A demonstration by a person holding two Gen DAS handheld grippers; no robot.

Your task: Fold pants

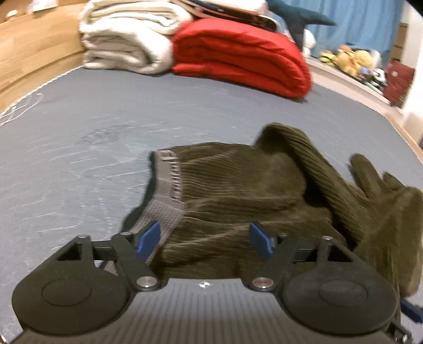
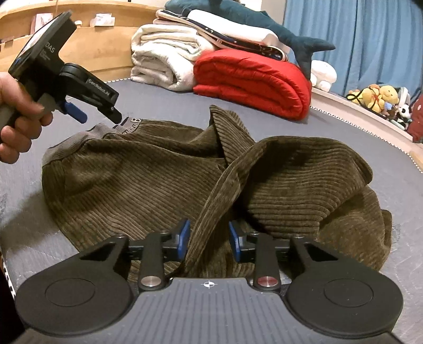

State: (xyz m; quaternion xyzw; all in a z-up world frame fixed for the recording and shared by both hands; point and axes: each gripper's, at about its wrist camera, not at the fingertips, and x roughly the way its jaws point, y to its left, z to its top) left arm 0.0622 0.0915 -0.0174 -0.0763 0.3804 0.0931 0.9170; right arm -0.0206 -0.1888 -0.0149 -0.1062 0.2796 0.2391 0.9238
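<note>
A pair of olive-brown corduroy pants (image 2: 148,180) lies crumpled on the dark grey mattress (image 1: 79,148) of a bed, roughly in the middle of its near half, with the grey elastic waistband (image 1: 169,182) turned toward the mattress's left side and the legs bunched and twisted over one another toward the right side. The left gripper (image 1: 205,239) sits low over the waistband end; its blue-padded jaws stand wide apart, one pad just over the grey band and the other over the ribbed cloth, and nothing is pinched between them. In the right wrist view the same tool shows from outside, gripped by the person's left hand (image 2: 18,119), its tip just at the waistband. The right gripper (image 2: 208,239) is at the leg end of the pants, its jaws at a moderate gap with a twisted fold of corduroy running up between the pads; the cloth looks loose there and the pads do not appear to press on it. At the far edge of the mattress rest a folded white blanket (image 2: 164,60) and, touching it on the right, a folded red blanket (image 2: 253,79), with a blue plush shark (image 2: 264,23) lying on top of the pile. Small stuffed toys (image 2: 380,98) line a ledge beyond the mattress's right edge, in front of a blue curtain (image 2: 357,39).
</note>
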